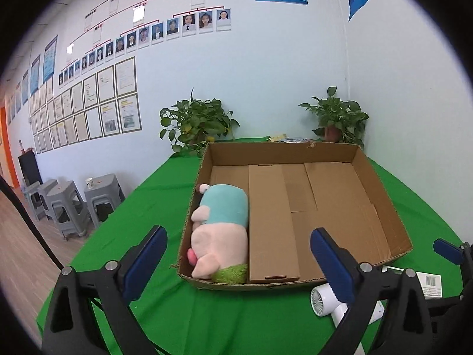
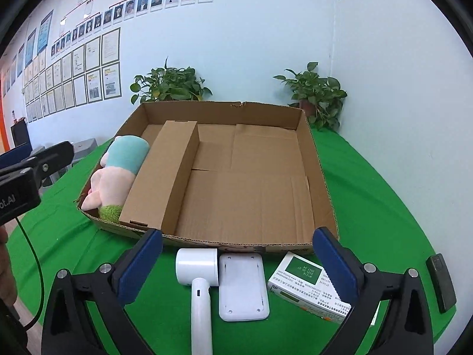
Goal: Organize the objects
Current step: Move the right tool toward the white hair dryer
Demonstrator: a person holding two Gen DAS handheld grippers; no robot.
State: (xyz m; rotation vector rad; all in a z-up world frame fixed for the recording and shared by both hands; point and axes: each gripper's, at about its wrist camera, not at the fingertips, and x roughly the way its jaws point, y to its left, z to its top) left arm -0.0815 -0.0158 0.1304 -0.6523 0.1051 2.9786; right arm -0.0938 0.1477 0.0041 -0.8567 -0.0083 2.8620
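a green table (image 2: 369, 183) carries a wide, shallow carton tray (image 2: 320, 159), which lies near the far edge, in front of two potted plants (image 2: 170, 84) by the wall. inside the tray, against its left wall, lies a plush toy (image 2: 118, 171) in pink and light blue, with a green tuft at its near end. just beside the toy, on its right, stands a long narrow box (image 2: 165, 174), which runs from the near wall of the tray toward the far wall; toy and box look to be touching. the rest of the tray floor is bare carton. on the table, between the tray and the near edge, lie a white hair dryer (image 2: 198, 272), a white flat device (image 2: 244, 284) just right of it, and a green and white packet (image 2: 307, 281) further right, all outside the tray. a dark small thing (image 2: 442, 281) lies near the right edge; what it is i cannot tell. the right gripper (image 2: 235, 261) hangs over these three things with its blue pads wide apart and nothing between them pressed. the left gripper (image 1: 239, 259) is also wide open and holds nothing; it points at the near left part of the tray, above the toy and the box. grey stools (image 1: 74, 204) stand on the floor at the left.
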